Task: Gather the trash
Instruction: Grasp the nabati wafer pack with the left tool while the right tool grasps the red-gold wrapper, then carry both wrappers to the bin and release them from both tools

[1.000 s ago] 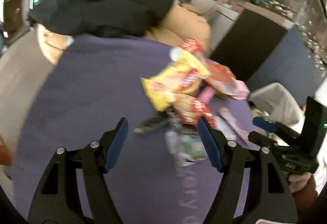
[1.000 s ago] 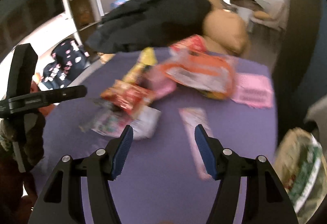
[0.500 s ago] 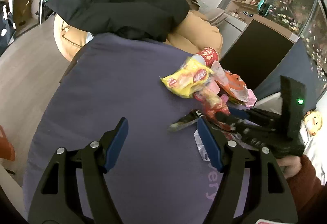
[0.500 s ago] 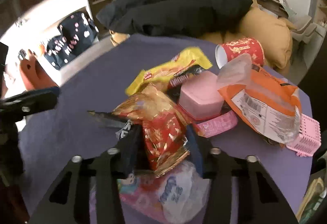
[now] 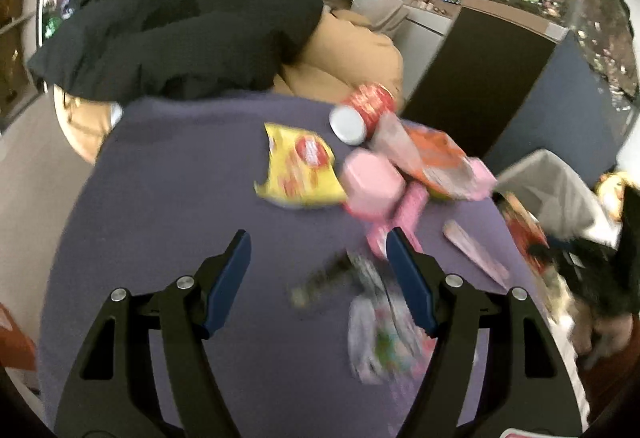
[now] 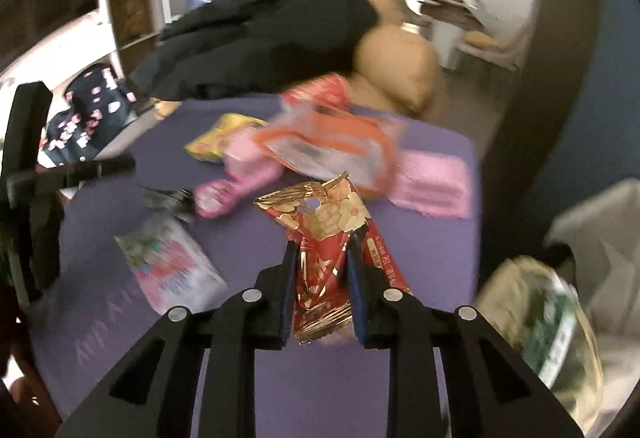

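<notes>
My right gripper [image 6: 322, 246] is shut on a red and gold snack wrapper [image 6: 328, 226], lifted above the purple cover [image 6: 420, 270]. Trash lies in a heap on that cover: a yellow snack bag [image 5: 300, 168], a red cup [image 5: 366, 110] on its side, a pink tub [image 5: 374, 180], an orange bag [image 6: 328, 142] and a pale printed packet [image 6: 172, 262]. My left gripper [image 5: 318, 246] hangs open over the cover, just short of the heap, with nothing between its fingers. The right gripper and the red wrapper [image 5: 524, 234] show blurred at the right edge of the left wrist view.
A black garment [image 5: 180, 22] lies over tan cushions [image 5: 352, 66] behind the heap. A bin lined with a white bag [image 6: 592, 238] stands right of the cover, a green-printed bag [image 6: 548, 322] in front of it. A pink basket [image 6: 434, 184] sits at the heap's right.
My right gripper has closed on the red and gold wrapper and carried it off the heap toward the right. The left gripper stayed open and shifted sideways.
</notes>
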`<state>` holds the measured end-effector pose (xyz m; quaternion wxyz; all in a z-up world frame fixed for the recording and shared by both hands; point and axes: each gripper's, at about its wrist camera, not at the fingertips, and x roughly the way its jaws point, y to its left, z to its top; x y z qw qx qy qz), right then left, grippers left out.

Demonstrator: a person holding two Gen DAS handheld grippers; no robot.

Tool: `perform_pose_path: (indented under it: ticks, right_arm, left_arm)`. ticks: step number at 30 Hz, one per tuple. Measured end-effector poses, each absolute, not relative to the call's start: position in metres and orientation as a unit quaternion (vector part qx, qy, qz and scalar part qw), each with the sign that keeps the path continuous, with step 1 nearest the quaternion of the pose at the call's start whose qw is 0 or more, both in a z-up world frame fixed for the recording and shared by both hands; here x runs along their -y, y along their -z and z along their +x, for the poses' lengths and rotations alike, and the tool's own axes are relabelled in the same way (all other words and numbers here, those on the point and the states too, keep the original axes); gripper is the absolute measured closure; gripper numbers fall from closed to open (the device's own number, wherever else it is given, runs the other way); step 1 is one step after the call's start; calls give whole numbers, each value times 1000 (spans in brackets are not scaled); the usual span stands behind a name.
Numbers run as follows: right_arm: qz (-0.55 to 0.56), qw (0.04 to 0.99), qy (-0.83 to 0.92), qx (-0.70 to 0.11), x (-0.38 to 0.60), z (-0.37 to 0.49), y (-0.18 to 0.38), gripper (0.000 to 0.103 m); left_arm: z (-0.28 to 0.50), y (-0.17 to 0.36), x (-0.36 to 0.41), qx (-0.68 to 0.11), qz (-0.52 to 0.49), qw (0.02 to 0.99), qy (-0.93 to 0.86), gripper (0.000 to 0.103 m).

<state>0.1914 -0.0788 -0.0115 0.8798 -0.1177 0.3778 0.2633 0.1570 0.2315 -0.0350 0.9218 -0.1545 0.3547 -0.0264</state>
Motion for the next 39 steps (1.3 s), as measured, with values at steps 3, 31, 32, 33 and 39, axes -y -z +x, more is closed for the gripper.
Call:
perform_pose_path:
  ticks: [3,31,32,33,39]
  right_arm:
    - [-91,883,-254,-383,97,193,20,80]
    - [-85,866,-296,-394,112,226,37,80]
    - [-86,868,-296,-390,114,224,35,80]
    - [-84,870,-296,-385,117,221,31,80]
    - [-65,883,-289,-365,141,215,12,80]
  left_arm:
    - [195,44,-239,-374,-147,916,-20,37]
    - [172,30,-194,-361,-209,908,-29,90]
    - [171,28,-190,-359,-207,910,-27,90]
    - [169,23,-184,-355,-202,913,-22,90]
    - [156,-8,-161,-324,-204,924,2,90]
